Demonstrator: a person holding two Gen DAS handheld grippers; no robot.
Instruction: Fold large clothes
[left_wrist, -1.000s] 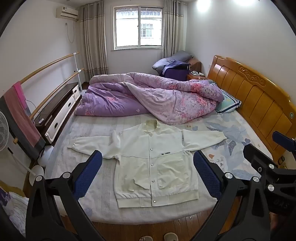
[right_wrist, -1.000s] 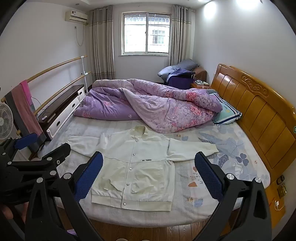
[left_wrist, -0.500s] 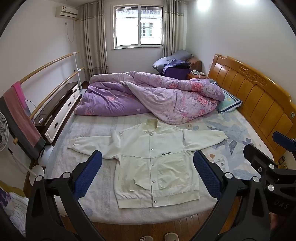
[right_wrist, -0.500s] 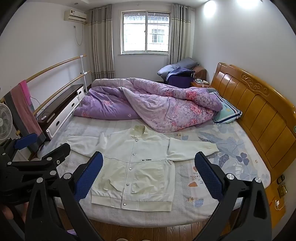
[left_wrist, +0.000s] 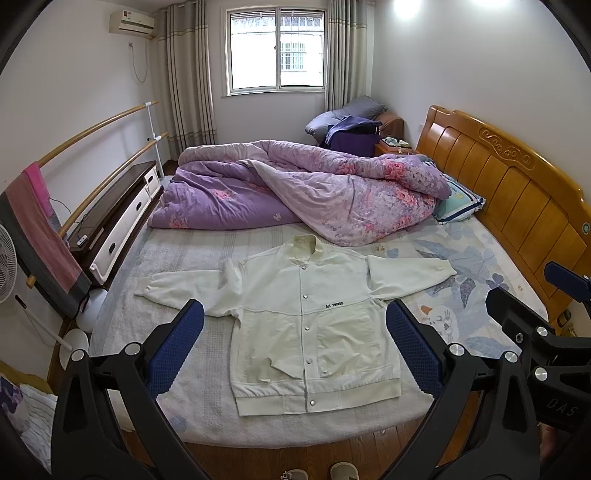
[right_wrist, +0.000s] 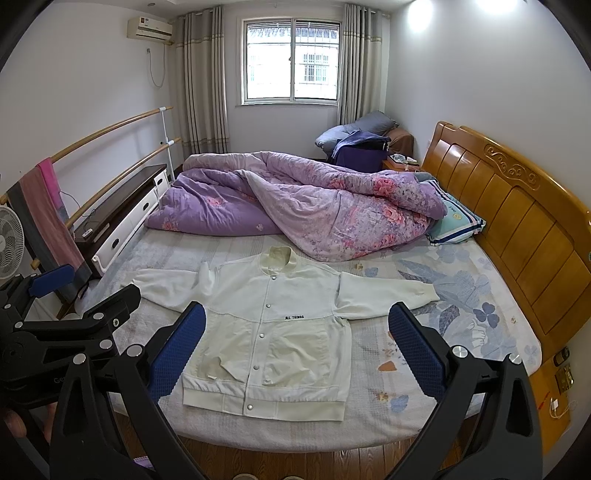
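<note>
A cream button-up jacket (left_wrist: 310, 321) (right_wrist: 269, 332) lies flat and face up on the bed (left_wrist: 207, 417) (right_wrist: 436, 398), both sleeves spread sideways, collar toward the quilt. My left gripper (left_wrist: 294, 345) hovers open above the bed's near edge, nothing between its blue pads. My right gripper (right_wrist: 296, 347) is open too, held just to the right of the left one and also short of the jacket. Each gripper shows at the edge of the other's view.
A rumpled purple floral quilt (left_wrist: 306, 192) fills the far half of the bed, with a striped pillow (left_wrist: 458, 203) by the wooden headboard (left_wrist: 517, 192). A low cabinet (left_wrist: 118, 218), wooden rails with a towel (left_wrist: 40, 229) and a fan stand on the left. Slippers sit on the floor below.
Both views have drifted very slightly; the jacket sits a touch higher in the frames. Both grippers stay open and hold nothing.
</note>
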